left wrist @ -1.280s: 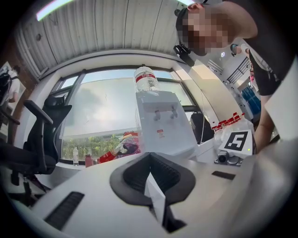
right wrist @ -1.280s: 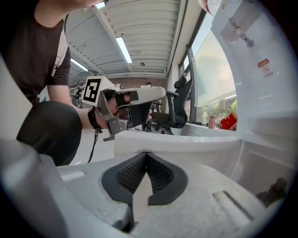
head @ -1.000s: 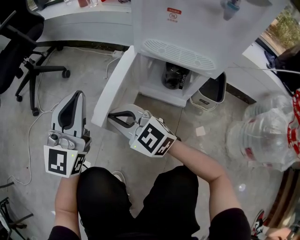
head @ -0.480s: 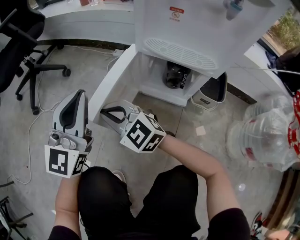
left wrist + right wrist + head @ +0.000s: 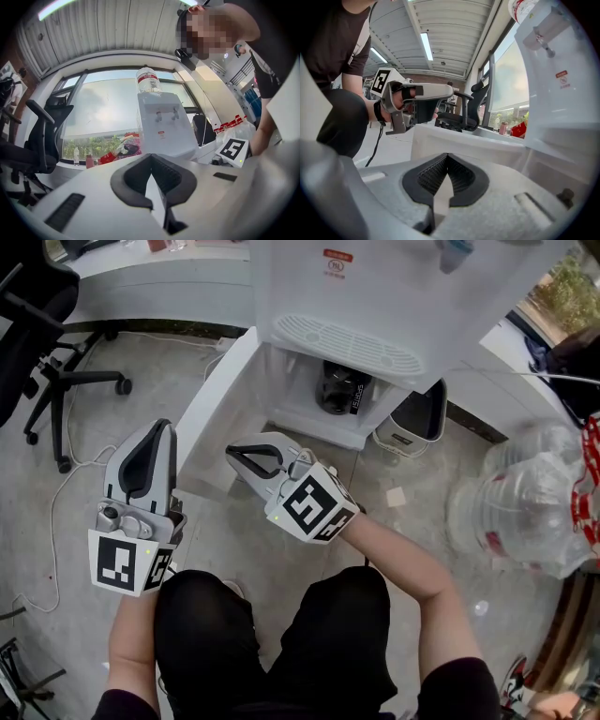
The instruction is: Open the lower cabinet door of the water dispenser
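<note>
The white water dispenser [image 5: 375, 296] stands at the top of the head view. Its lower cabinet door [image 5: 214, 409] hangs open, swung out to the left. A dark object [image 5: 342, 390] sits inside the cabinet. My right gripper [image 5: 234, 453] is shut with nothing in it, just right of the door's inner face near its free edge; contact cannot be told. In the right gripper view the shut jaws [image 5: 447, 158] point at the door [image 5: 468, 143]. My left gripper [image 5: 162, 426] is shut and empty, held left of the door. In the left gripper view its tips [image 5: 151, 157] face the dispenser [image 5: 164, 126].
A black office chair [image 5: 52, 352] stands at the far left, with a cable [image 5: 64, 521] on the floor. A small dark bin [image 5: 412, 423] sits right of the dispenser. Clear plastic bottles [image 5: 525, 512] lie at the right. A white counter [image 5: 159, 282] runs behind.
My right gripper first went left along the door's free edge, then came back to the right. The door stands about as wide. The left gripper kept still.
</note>
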A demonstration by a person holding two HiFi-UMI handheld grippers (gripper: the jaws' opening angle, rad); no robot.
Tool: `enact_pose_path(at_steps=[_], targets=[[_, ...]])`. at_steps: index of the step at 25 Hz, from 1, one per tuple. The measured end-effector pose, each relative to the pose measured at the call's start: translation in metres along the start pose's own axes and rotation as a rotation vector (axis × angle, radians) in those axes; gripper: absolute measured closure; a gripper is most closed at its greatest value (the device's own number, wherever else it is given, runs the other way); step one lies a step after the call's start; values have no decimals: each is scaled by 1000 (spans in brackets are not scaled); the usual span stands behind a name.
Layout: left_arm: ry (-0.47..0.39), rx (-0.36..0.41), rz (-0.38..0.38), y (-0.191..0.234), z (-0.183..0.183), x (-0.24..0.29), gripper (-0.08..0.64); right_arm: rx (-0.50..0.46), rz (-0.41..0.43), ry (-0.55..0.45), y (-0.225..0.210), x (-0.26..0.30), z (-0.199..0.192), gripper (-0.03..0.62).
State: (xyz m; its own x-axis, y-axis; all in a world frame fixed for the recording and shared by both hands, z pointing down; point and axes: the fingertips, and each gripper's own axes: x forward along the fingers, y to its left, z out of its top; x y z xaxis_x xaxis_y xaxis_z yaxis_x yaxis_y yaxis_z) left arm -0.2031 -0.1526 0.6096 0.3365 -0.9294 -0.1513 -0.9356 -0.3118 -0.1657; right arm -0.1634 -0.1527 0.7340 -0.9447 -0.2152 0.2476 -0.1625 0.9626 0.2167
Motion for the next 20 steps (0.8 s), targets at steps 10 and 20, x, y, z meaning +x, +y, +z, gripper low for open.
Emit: enact_pose_path(at_steps=[10, 20], targets=[[-48, -29, -45, -21, 24, 16, 551, 77, -190, 2, -49, -62, -30, 588], [32, -81, -130, -50, 26, 55, 551, 149, -434, 8, -116, -153, -26, 588]])
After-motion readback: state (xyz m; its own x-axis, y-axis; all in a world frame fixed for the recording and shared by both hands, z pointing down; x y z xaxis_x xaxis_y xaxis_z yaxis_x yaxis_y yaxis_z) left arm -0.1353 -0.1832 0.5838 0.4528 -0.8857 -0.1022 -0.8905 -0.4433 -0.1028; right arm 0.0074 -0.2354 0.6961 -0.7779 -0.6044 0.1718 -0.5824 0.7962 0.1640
